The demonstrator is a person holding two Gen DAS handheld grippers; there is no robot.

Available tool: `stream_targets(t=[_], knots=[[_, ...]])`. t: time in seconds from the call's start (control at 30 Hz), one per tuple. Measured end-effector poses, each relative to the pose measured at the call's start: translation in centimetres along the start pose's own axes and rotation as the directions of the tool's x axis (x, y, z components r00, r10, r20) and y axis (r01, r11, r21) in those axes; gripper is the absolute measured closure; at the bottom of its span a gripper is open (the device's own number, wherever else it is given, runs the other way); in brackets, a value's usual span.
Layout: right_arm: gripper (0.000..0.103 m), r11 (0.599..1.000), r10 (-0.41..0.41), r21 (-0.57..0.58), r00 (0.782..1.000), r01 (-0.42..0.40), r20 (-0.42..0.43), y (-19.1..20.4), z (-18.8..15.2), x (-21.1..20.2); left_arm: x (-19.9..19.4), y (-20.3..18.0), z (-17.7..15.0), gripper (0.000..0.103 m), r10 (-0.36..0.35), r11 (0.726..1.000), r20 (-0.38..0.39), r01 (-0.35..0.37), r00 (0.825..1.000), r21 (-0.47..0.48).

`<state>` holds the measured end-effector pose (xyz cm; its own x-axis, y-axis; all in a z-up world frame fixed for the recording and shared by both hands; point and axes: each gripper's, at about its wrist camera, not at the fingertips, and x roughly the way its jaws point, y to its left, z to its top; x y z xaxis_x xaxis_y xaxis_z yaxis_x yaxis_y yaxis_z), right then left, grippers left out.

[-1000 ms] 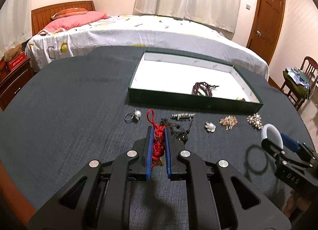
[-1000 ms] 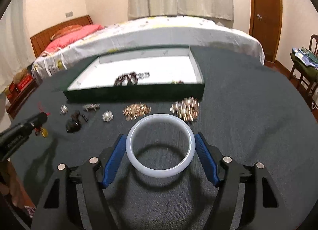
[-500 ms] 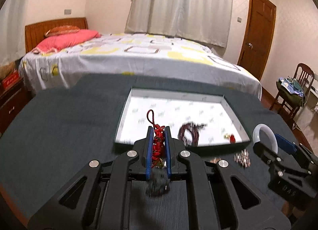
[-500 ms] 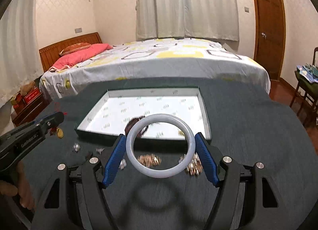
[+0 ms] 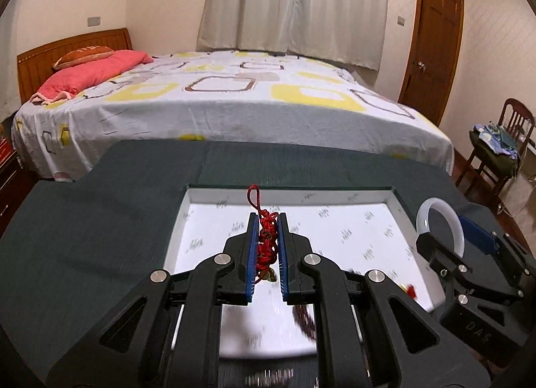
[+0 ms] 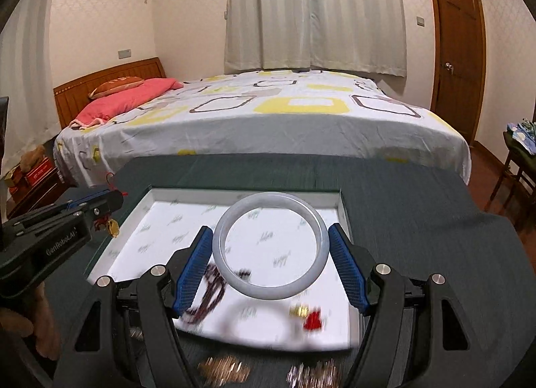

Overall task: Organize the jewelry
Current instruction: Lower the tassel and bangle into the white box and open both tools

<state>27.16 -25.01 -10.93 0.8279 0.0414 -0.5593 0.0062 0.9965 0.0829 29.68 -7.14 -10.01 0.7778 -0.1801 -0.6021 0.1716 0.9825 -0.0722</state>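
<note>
So, left gripper (image 5: pixel 266 247) clamped on red knotted charm (image 5: pixel 267 243), loop poking out at 12 o'clock, hanging over white tray (image 5: pixel 335 220). Right gripper (image 6: pixel 270 262) pinching pale bangle (image 6: pixel 270 250) between blue pads, also above tray; blurry beads at 7 o'clock.

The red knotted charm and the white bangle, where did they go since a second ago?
Both were lifted off the dark table and carried forward over the white-lined tray. The left gripper still pinches the red knotted charm; the right gripper still holds the white bangle. Nothing was let go. The dark beaded bracelet stayed in the tray.
</note>
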Motion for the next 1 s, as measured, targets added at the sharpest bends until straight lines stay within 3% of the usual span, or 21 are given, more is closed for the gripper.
stream_targets(t=[0.23, 0.47, 0.57, 0.8, 1.0], knots=[[0.035, 1.000, -0.006, 0.002, 0.997, 0.006, -0.079, -0.8, 1.6, 6.6, 7.6, -0.4, 1.8, 0.092, 0.007, 1.000, -0.107, -0.007, 0.994, 0.002], [0.035, 1.000, 0.009, 0.011, 0.977, -0.006, -0.212, -1.0, 1.5, 10.6, 13.3, -0.2, 1.4, 0.092, 0.014, 1.000, -0.251, -0.016, 0.968, -0.005], [0.035, 1.000, -0.014, -0.004, 0.969, 0.013, -0.248, -1.1, 1.8, 11.2, 14.5, 0.0, 1.2, 0.092, -0.014, 1.000, -0.316, 0.004, 0.949, -0.031], [0.035, 0.999, -0.032, -0.019, 0.943, 0.027, -0.331, -1.3, 1.8, 13.1, 15.7, 0.0, 1.6, 0.091, 0.026, 1.000, -0.343, -0.024, 0.939, 0.011], [0.034, 1.000, -0.020, -0.001, 0.914, 0.022, -0.404, -1.8, 1.4, 15.0, 16.4, -0.6, 1.4, 0.058, 0.018, 0.999, -0.381, -0.005, 0.924, 0.036]])
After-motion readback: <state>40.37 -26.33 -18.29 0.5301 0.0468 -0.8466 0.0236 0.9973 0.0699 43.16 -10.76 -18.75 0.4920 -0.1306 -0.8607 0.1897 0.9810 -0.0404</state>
